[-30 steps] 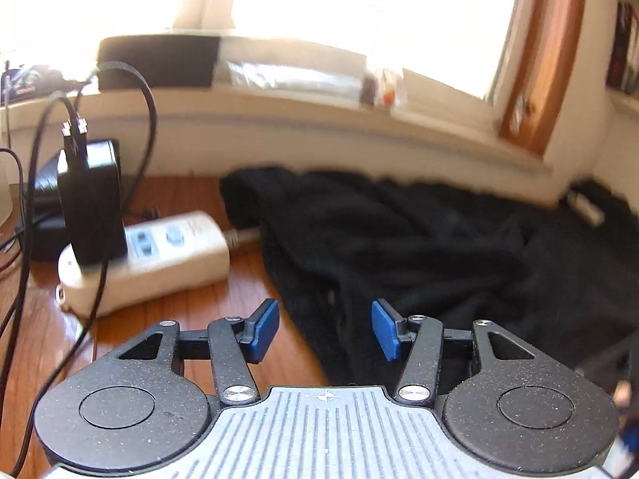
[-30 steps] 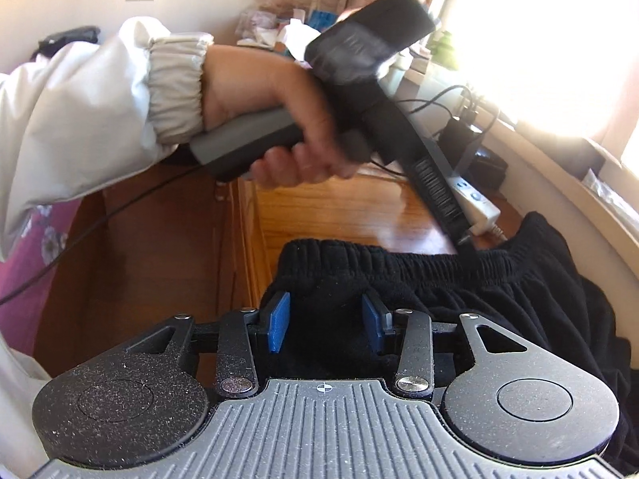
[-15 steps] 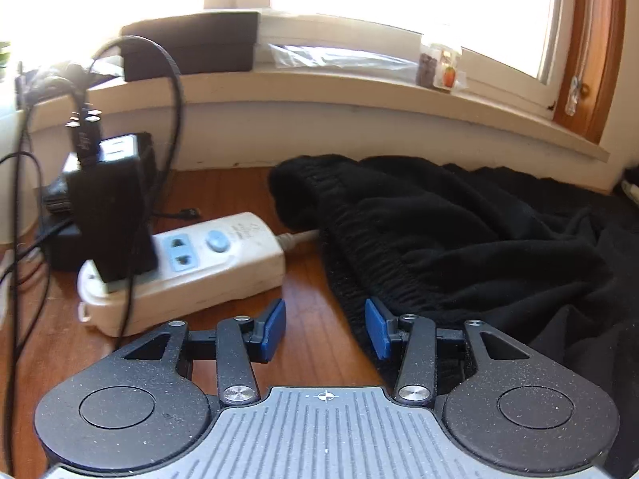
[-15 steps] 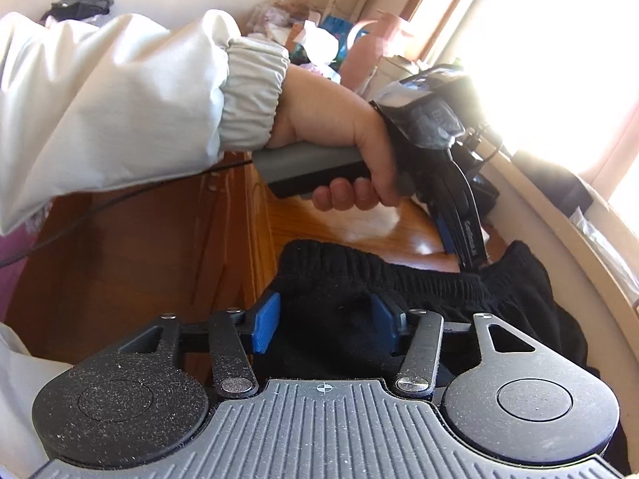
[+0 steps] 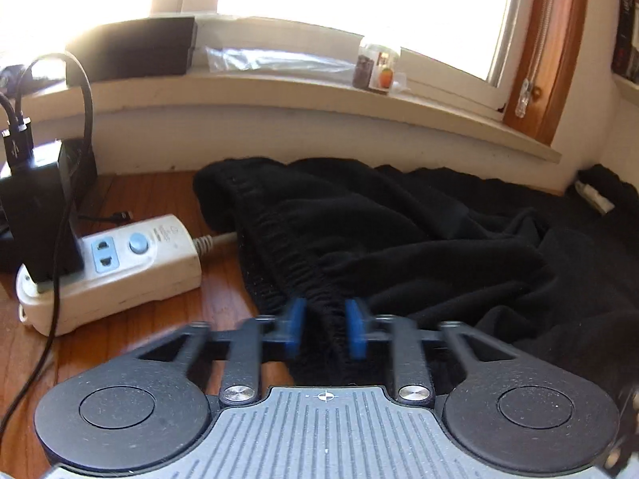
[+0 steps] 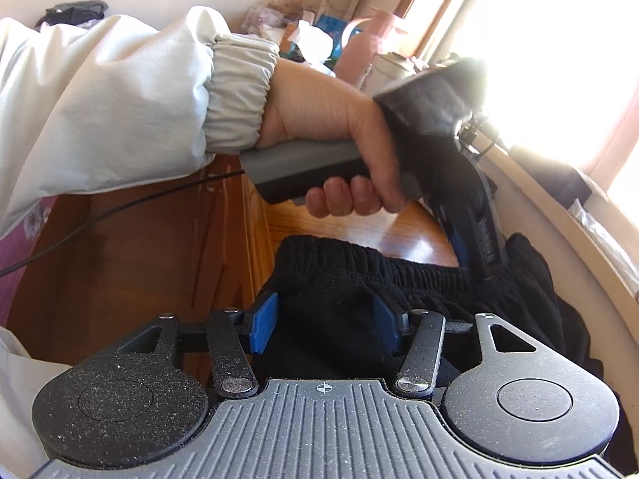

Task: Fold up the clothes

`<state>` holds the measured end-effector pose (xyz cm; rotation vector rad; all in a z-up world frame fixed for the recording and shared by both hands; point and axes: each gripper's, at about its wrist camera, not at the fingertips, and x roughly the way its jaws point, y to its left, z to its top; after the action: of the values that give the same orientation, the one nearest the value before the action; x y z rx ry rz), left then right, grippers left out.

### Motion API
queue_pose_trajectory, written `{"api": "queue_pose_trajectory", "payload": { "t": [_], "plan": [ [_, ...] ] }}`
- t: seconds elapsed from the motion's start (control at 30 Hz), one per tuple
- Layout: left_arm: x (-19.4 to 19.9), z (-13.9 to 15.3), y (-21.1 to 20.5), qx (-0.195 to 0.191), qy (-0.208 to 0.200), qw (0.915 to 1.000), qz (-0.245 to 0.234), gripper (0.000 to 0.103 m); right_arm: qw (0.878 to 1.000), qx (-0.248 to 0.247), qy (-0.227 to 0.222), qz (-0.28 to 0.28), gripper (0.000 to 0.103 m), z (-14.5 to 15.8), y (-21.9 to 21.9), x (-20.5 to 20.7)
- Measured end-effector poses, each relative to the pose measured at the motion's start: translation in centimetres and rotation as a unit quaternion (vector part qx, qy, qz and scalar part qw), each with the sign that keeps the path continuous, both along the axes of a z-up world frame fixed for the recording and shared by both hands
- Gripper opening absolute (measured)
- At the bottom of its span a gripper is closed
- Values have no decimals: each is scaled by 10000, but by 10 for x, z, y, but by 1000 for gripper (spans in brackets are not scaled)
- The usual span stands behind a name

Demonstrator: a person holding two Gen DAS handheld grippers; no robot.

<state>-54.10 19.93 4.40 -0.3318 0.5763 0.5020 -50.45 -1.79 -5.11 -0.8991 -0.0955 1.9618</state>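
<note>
The black pants (image 5: 399,239) lie crumpled on the wooden table (image 5: 167,195), just right of the white power strip (image 5: 116,267). The left gripper (image 5: 325,329) pinches their stretchy waistband. The right gripper (image 6: 325,323) sits spread wide around the waistband corner.

Two tongs (image 5: 325,329) (image 6: 324,327), one black garment (image 5: 399,239), one power strip (image 5: 120,263), one hand (image 6: 331,131).

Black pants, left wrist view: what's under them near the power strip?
The power strip has a white cord that runs under the waistband edge of the black pants and vanishes. The wooden tabletop shows beside them; whatever lies beneath the cloth is covered.
</note>
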Motion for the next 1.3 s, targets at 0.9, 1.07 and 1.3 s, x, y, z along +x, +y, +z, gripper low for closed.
{"api": "queue_pose_trajectory", "payload": {
  "t": [0.9,1.07,1.3],
  "plan": [
    [-13,-7,21,-99,-127,9996,251,18,9988,-73,476,84,48,6,-11,-8],
    [-15,-7,25,-191,-189,9994,220,19,9998,151,26,142,53,-2,-2,-35],
    [-19,-6,31,-320,-275,9990,177,23,9995,-30,-61,320,22,3,-4,-21]
  ]
}}
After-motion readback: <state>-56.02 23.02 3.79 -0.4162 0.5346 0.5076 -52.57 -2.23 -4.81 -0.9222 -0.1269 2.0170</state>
